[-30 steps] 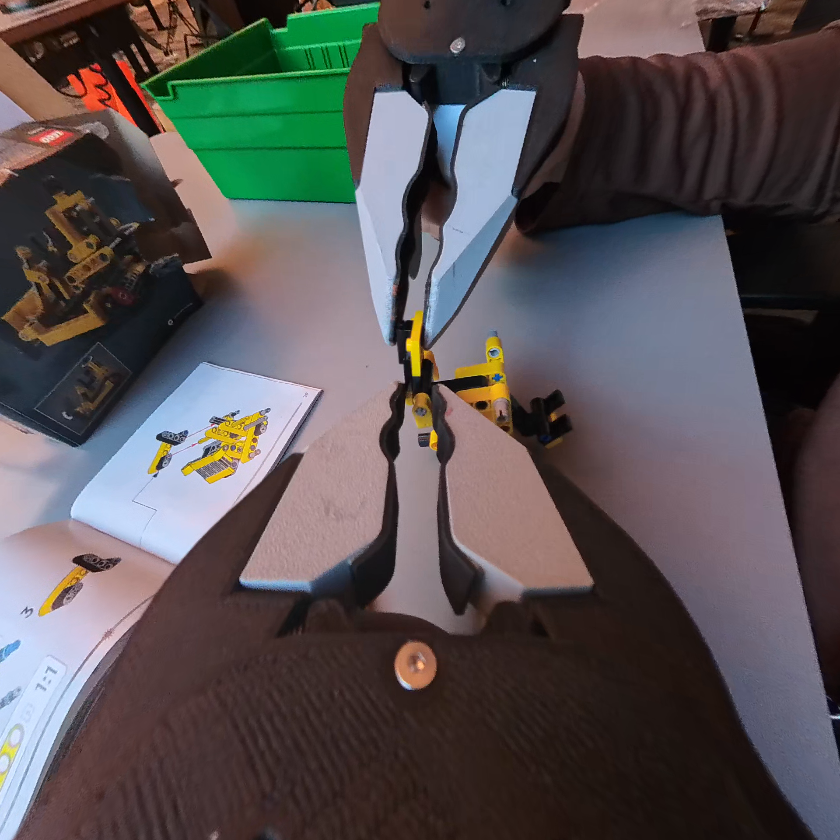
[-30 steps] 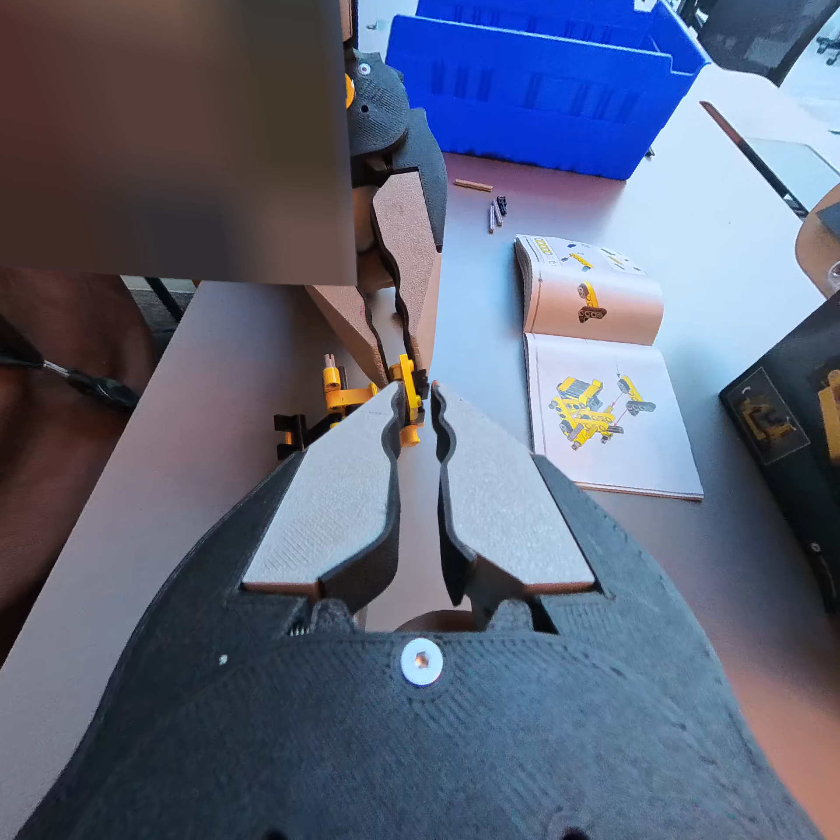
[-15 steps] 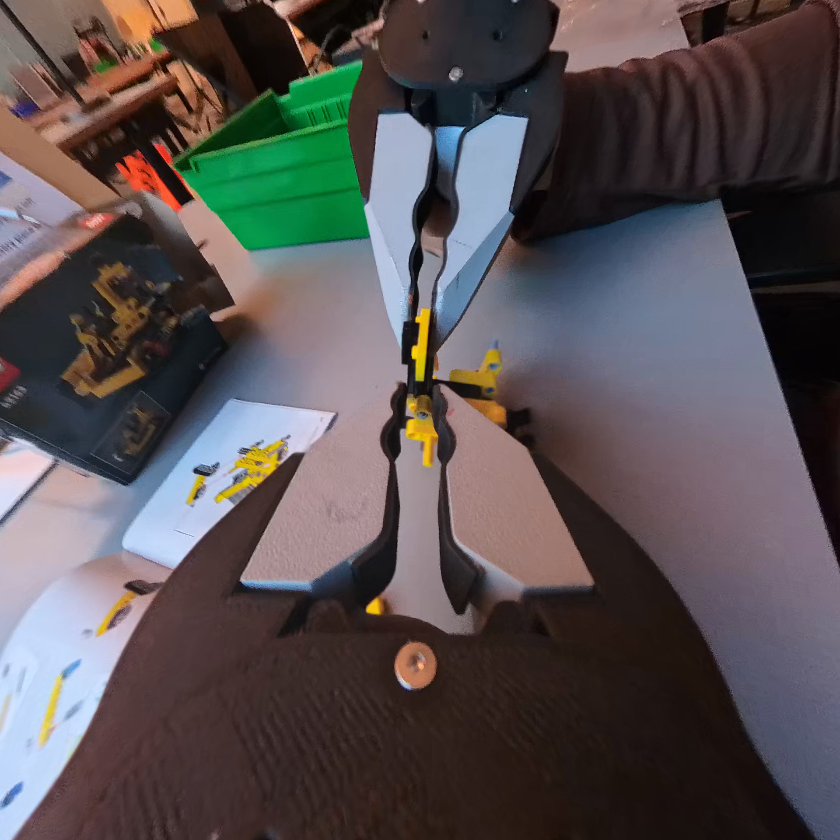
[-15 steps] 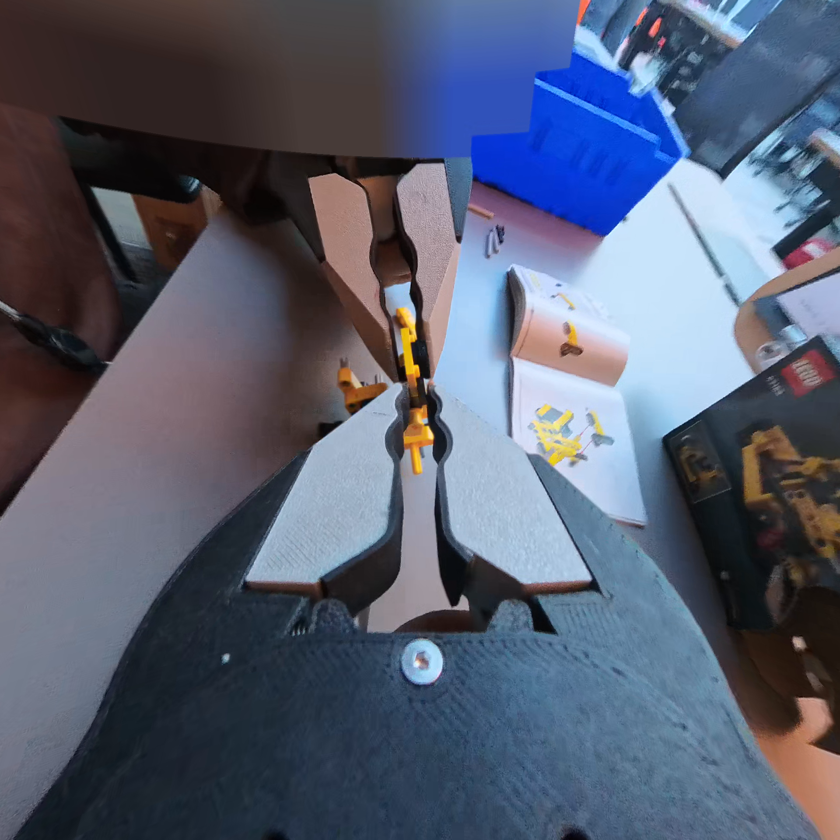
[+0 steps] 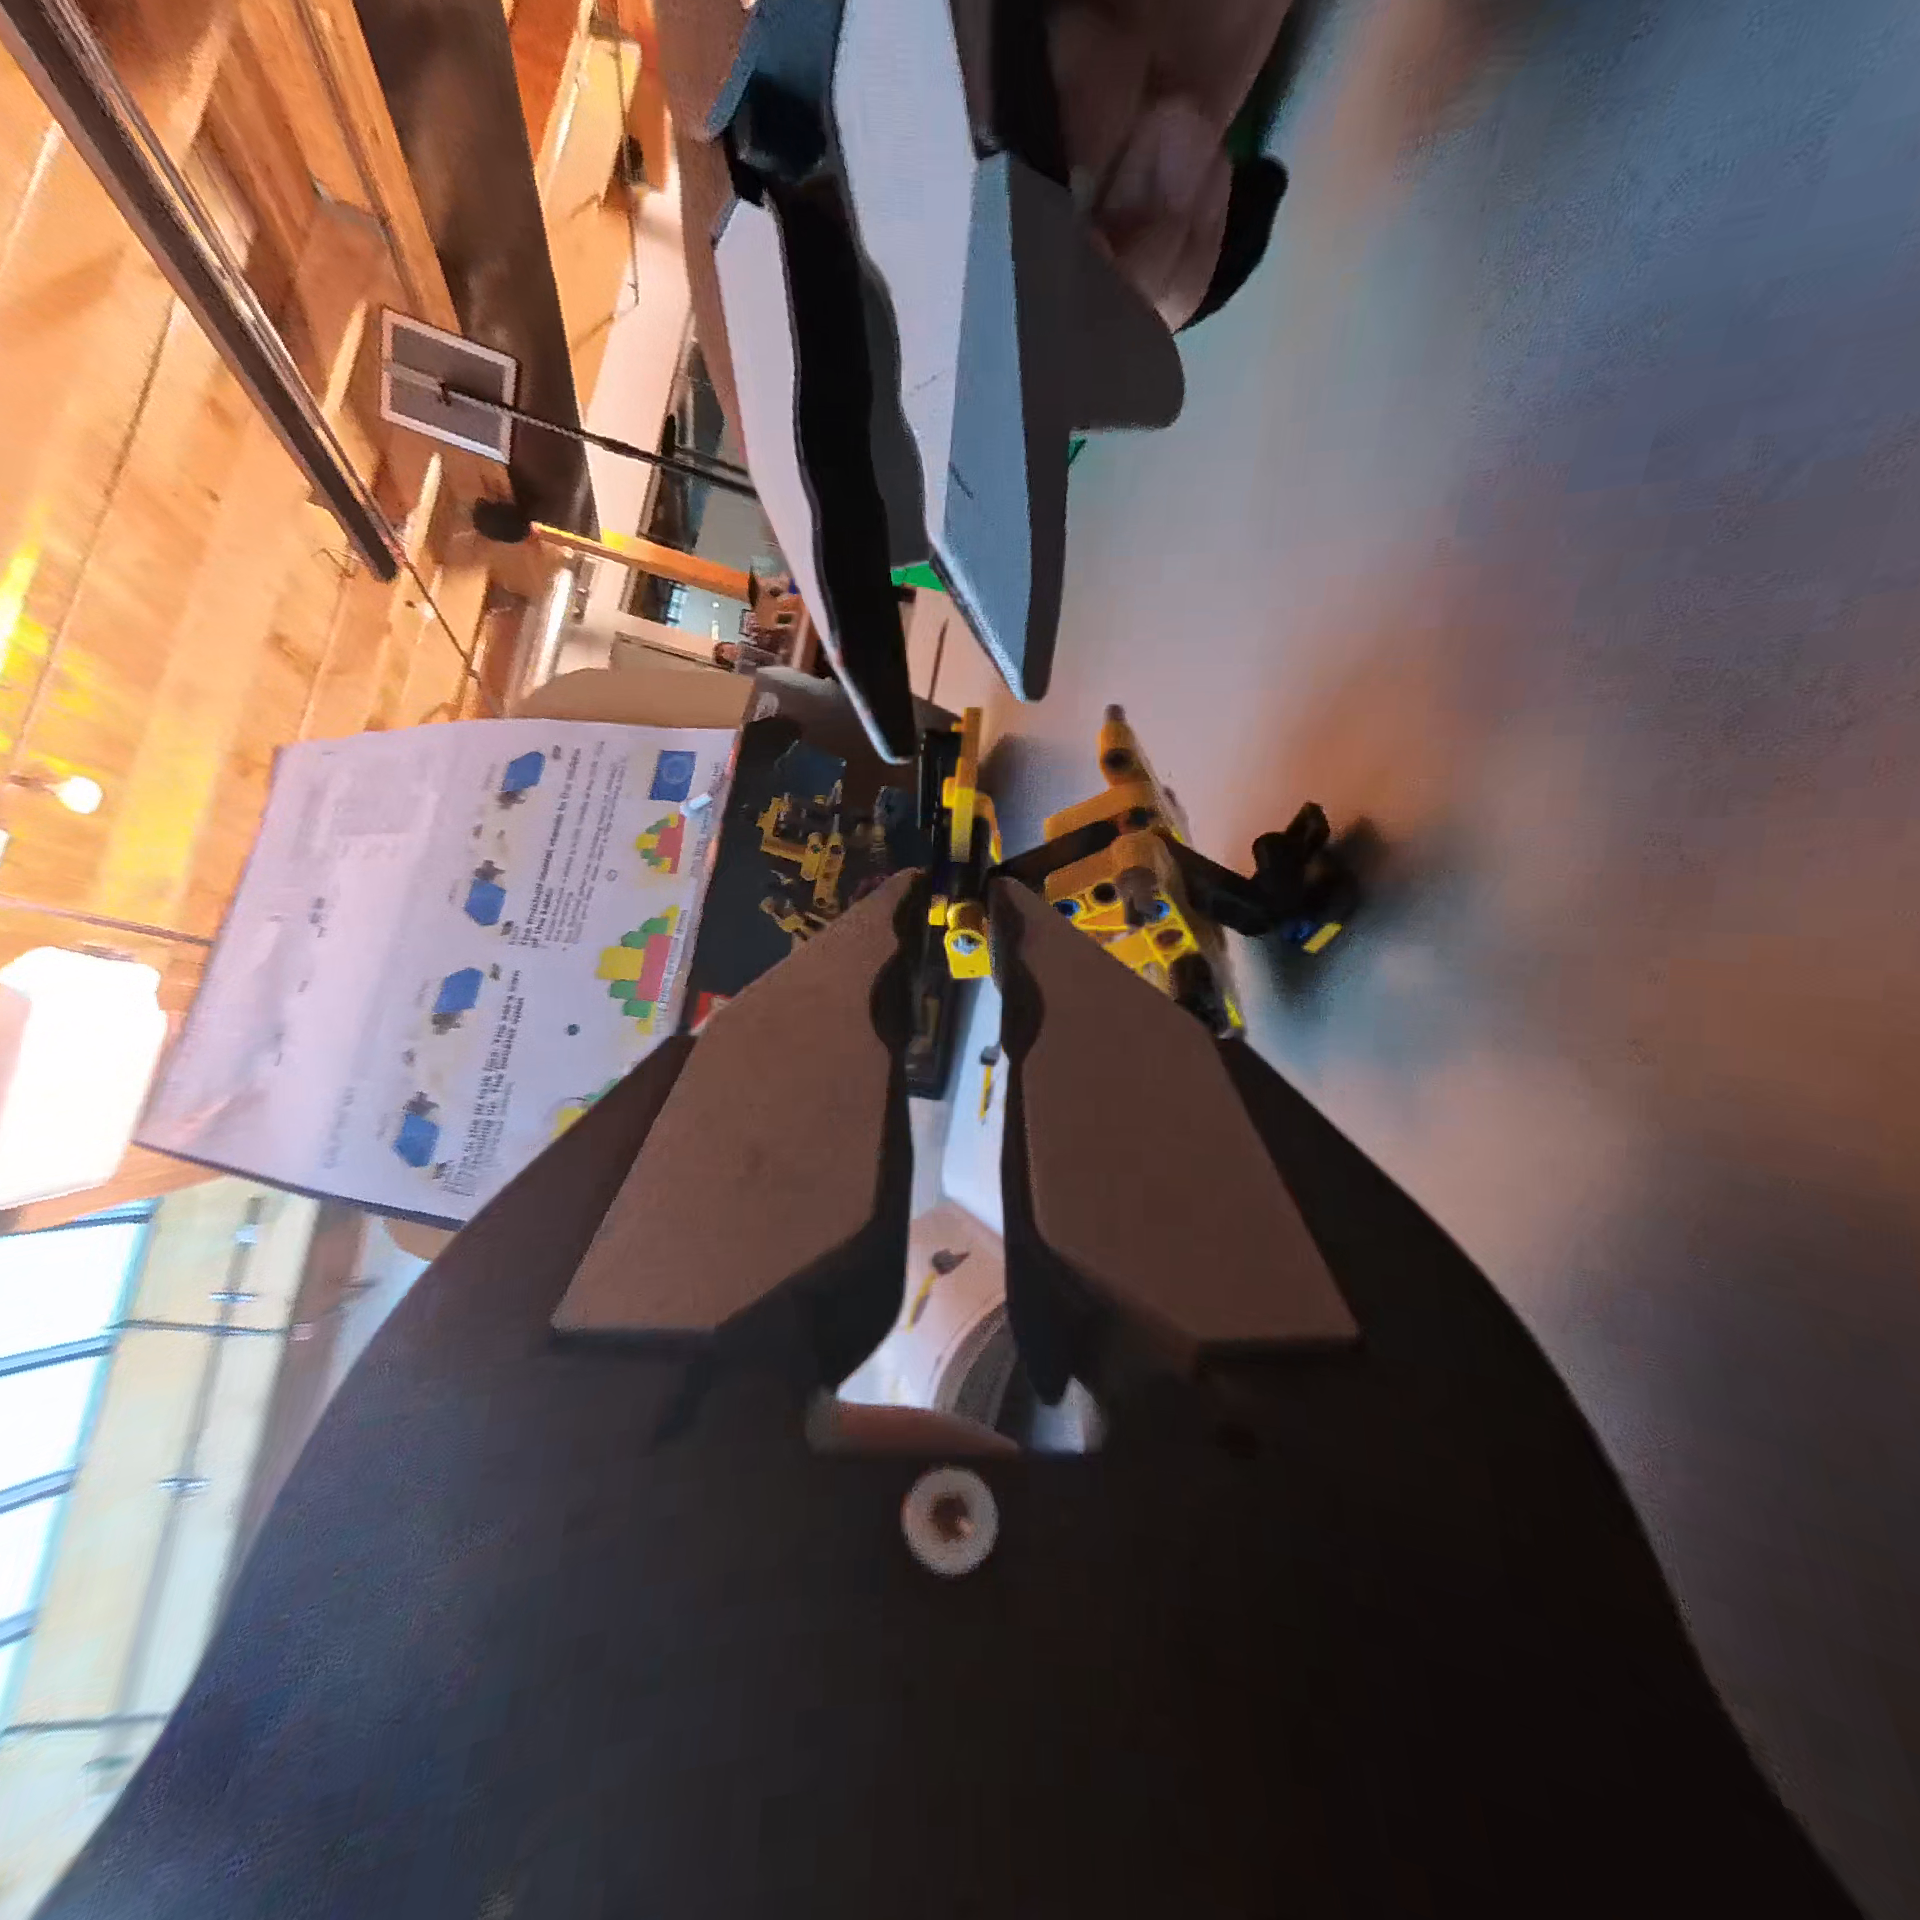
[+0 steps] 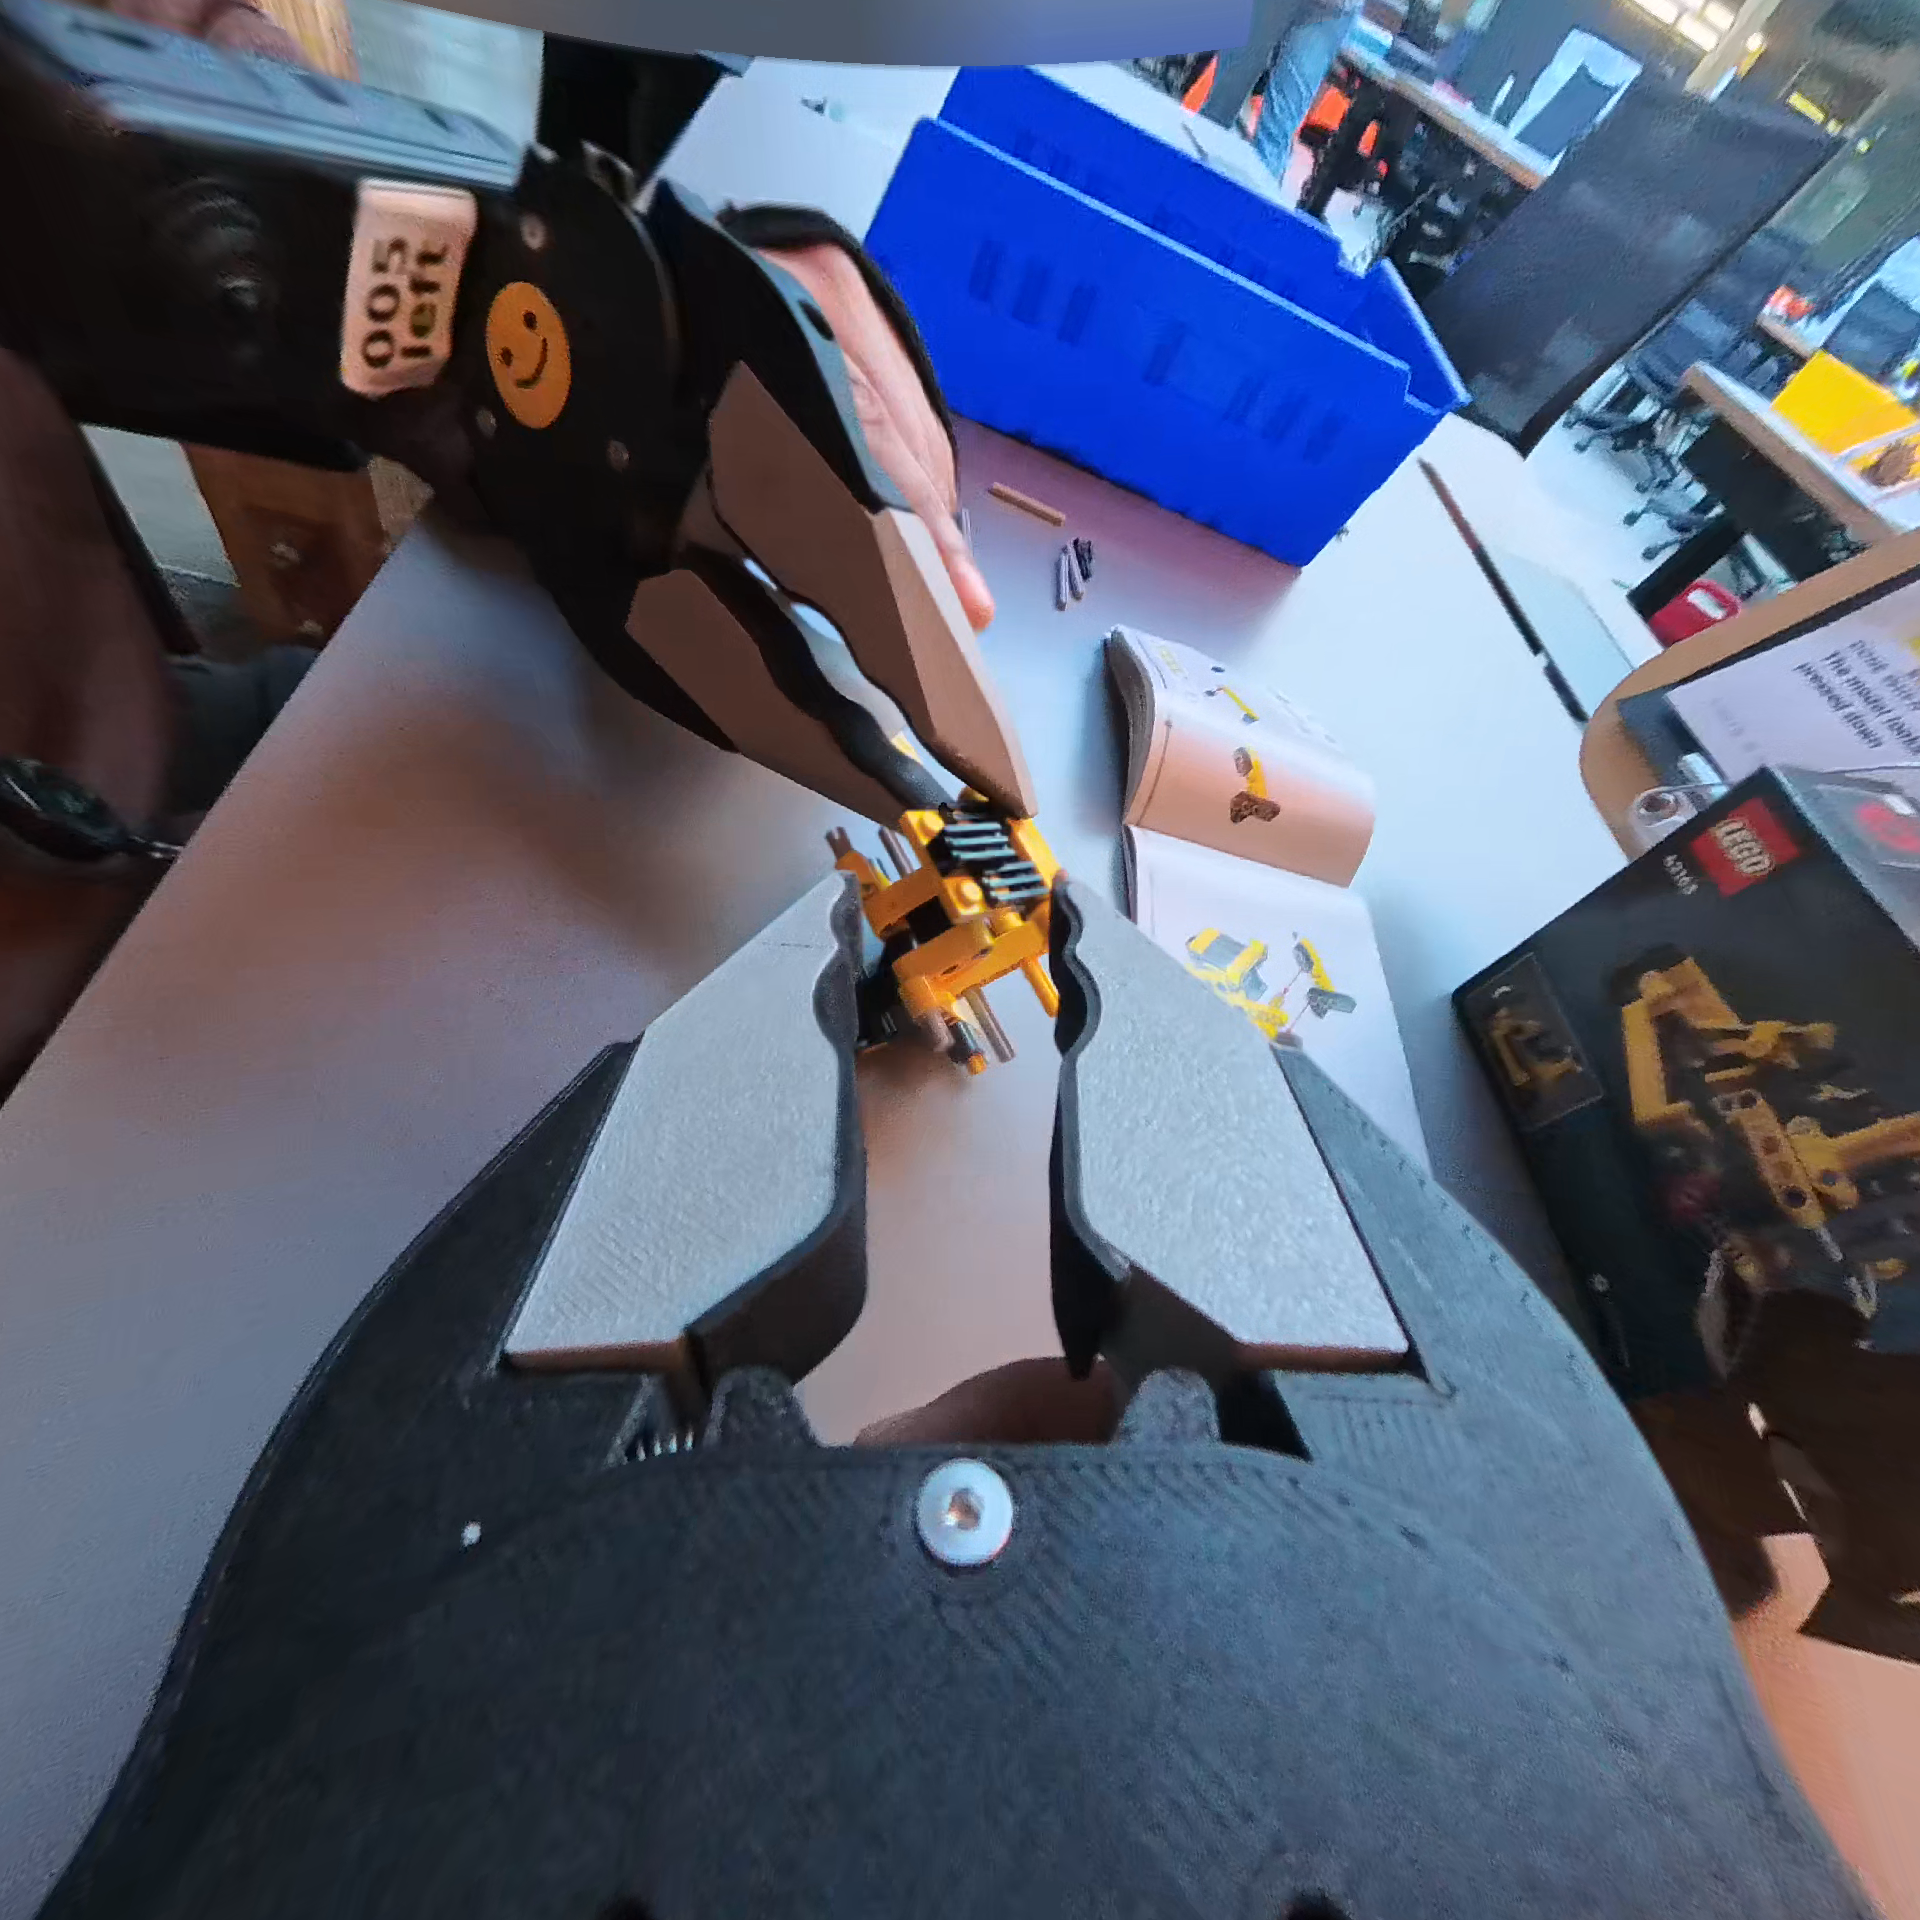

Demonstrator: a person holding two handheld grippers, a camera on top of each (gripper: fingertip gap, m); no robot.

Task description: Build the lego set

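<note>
The left gripper [image 5: 951, 914] is clamped on a small yellow-and-black lego piece [image 5: 961, 821], pinching it at its fingertips; in the right wrist view this same gripper [image 6: 987, 805] reaches down from the upper left with a hand behind it, tips touching the top of the piece. The right gripper [image 6: 951, 925] has its jaws apart, one finger on either side of the lego piece [image 6: 961, 914] without visibly gripping it.

A larger yellow lego assembly [image 5: 1132, 894] with a black arm sticking out lies on the grey worktop [image 6: 312, 935] just beside the held piece. To the right of the piece, in the right wrist view, an open instruction booklet [image 6: 1247, 831] lies flat, and beyond that the dark lego box [image 6: 1714, 1091] stands near the worktop's edge. Behind the piece, well apart, a blue bin [image 6: 1143, 312] sits on the worktop, with a few small dark pins [image 6: 1073, 566] and a thin brown rod [image 6: 1027, 502] lying loose between bin and booklet.
</note>
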